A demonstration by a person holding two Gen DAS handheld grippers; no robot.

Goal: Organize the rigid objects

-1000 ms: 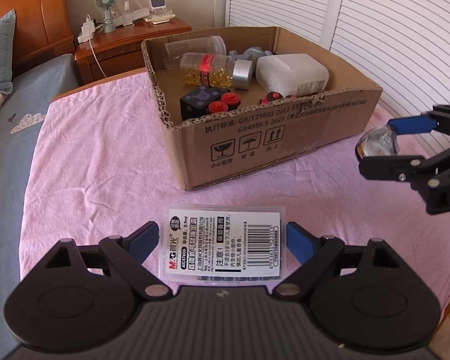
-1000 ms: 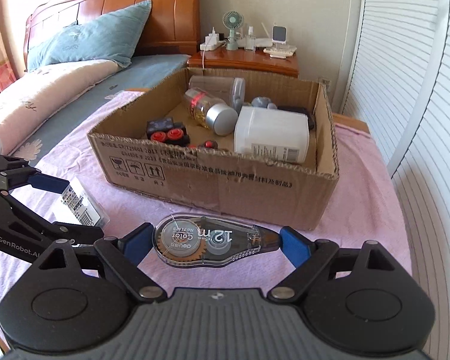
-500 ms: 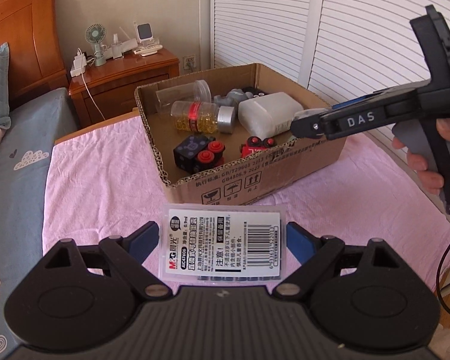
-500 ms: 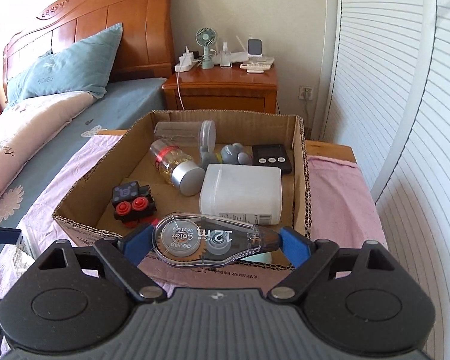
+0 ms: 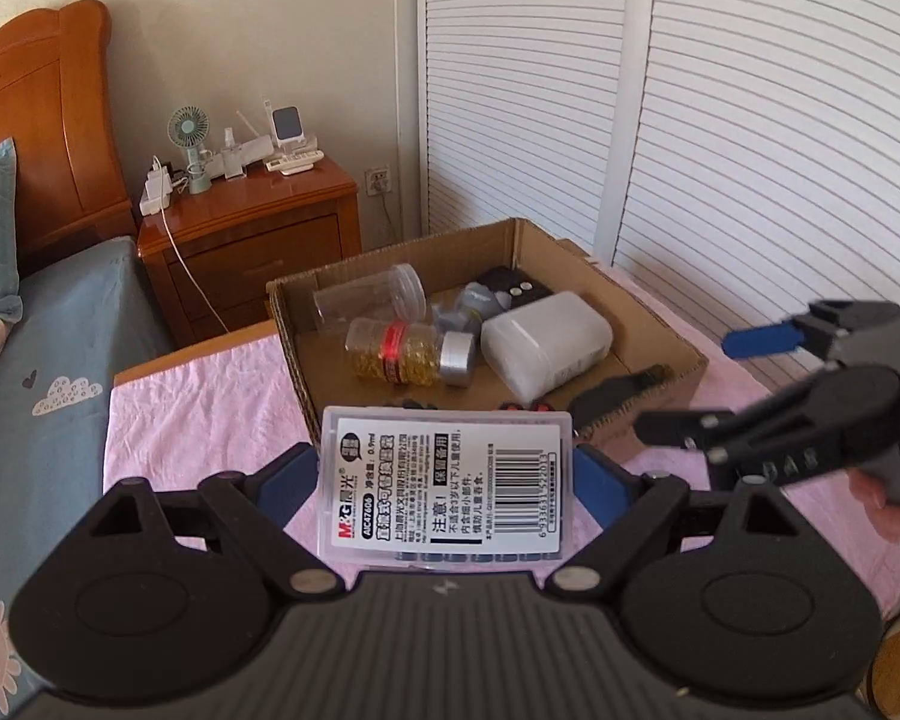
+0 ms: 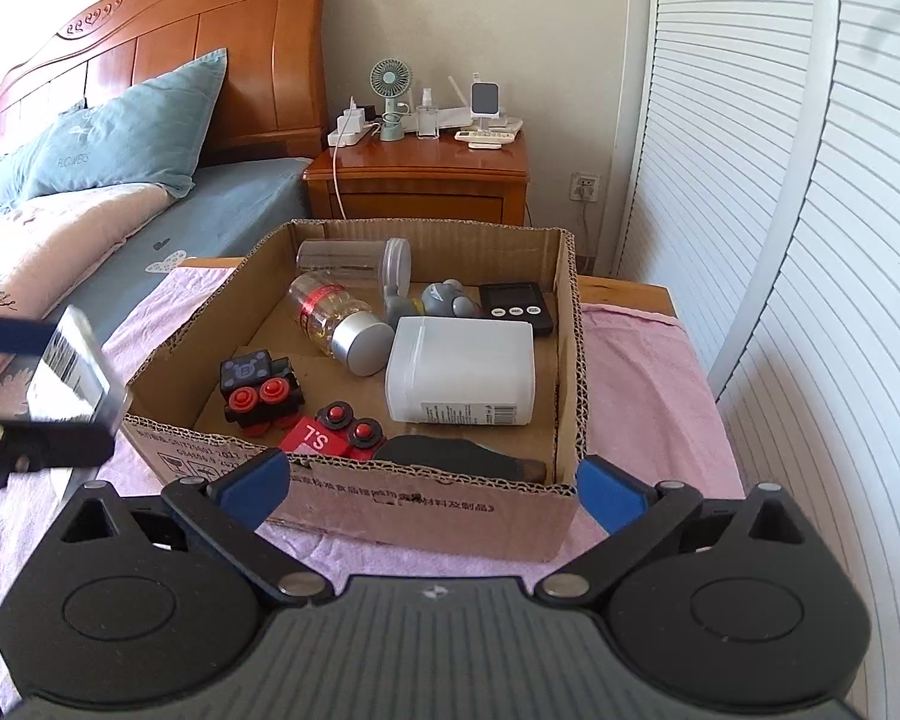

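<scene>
My left gripper [image 5: 444,480] is shut on a clear plastic case [image 5: 444,486] with a white barcode label, held above the pink cloth just before the cardboard box [image 5: 294,336]. In the right wrist view the same case [image 6: 72,372] shows at the far left, beside the box's left corner. My right gripper [image 6: 432,483] hangs over the near wall of the box [image 6: 426,498]; its jaws are opening and nothing is between them. A dark flat thing [image 6: 450,456], which I cannot identify in the shadow, lies inside against that wall. From the left wrist view the right gripper [image 5: 702,378] reaches in from the right.
The box holds a white jar [image 6: 462,372], a capsule bottle [image 6: 336,324], a clear jar [image 6: 354,255], a black timer [image 6: 516,306], a grey toy [image 6: 444,297] and red-and-black toy blocks [image 6: 258,384]. Behind it stands a wooden nightstand [image 6: 414,180]; louvred doors [image 6: 810,240] run along the right.
The right gripper let go of the clear tape dispenser, and its jaws stand wider. Both grippers rose and drew nearer the box; the left one still grips the case.
</scene>
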